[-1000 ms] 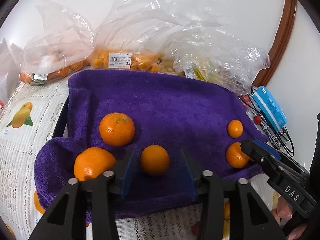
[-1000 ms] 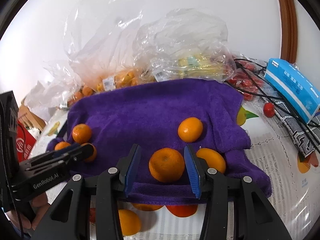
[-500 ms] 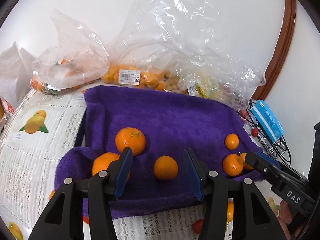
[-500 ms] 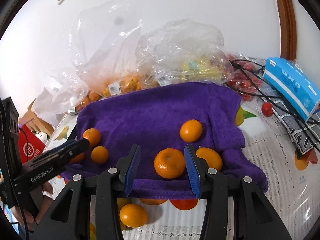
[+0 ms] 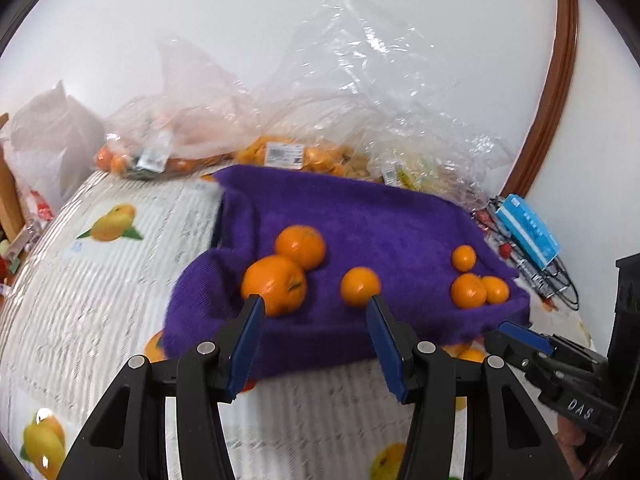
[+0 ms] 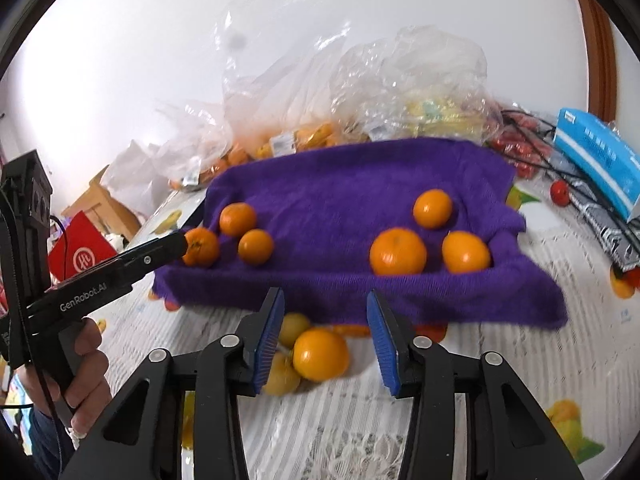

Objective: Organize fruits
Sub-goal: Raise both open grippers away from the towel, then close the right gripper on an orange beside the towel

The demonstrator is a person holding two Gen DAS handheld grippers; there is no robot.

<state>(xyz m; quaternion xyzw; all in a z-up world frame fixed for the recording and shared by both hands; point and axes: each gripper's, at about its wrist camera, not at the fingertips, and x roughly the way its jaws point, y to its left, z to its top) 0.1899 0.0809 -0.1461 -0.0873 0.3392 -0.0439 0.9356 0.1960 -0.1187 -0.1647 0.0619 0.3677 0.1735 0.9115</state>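
Note:
A purple towel (image 5: pixel 360 216) (image 6: pixel 352 184) lies on the table with several oranges on it. On its left side lie three oranges (image 5: pixel 274 285) (image 6: pixel 256 246); on its right side three more (image 5: pixel 468 290) (image 6: pixel 397 252). My left gripper (image 5: pixel 314 310) is open and empty, just in front of the towel's near edge. My right gripper (image 6: pixel 325 303) is open and empty, pulled back over the tablecloth in front of the towel. The left gripper also shows in the right wrist view (image 6: pixel 182 245), its tip by the leftmost orange.
Clear plastic bags of oranges (image 5: pixel 280 152) (image 6: pixel 304 136) and other fruit stand behind the towel against the wall. A blue box (image 5: pixel 528 230) (image 6: pixel 600 156) and black cables (image 6: pixel 592 200) lie at the right. The tablecloth (image 5: pixel 100 280) carries printed fruit pictures.
Both grippers have drawn back from the towel and let go their oranges, which stay on the towel. Both jaws stay open.

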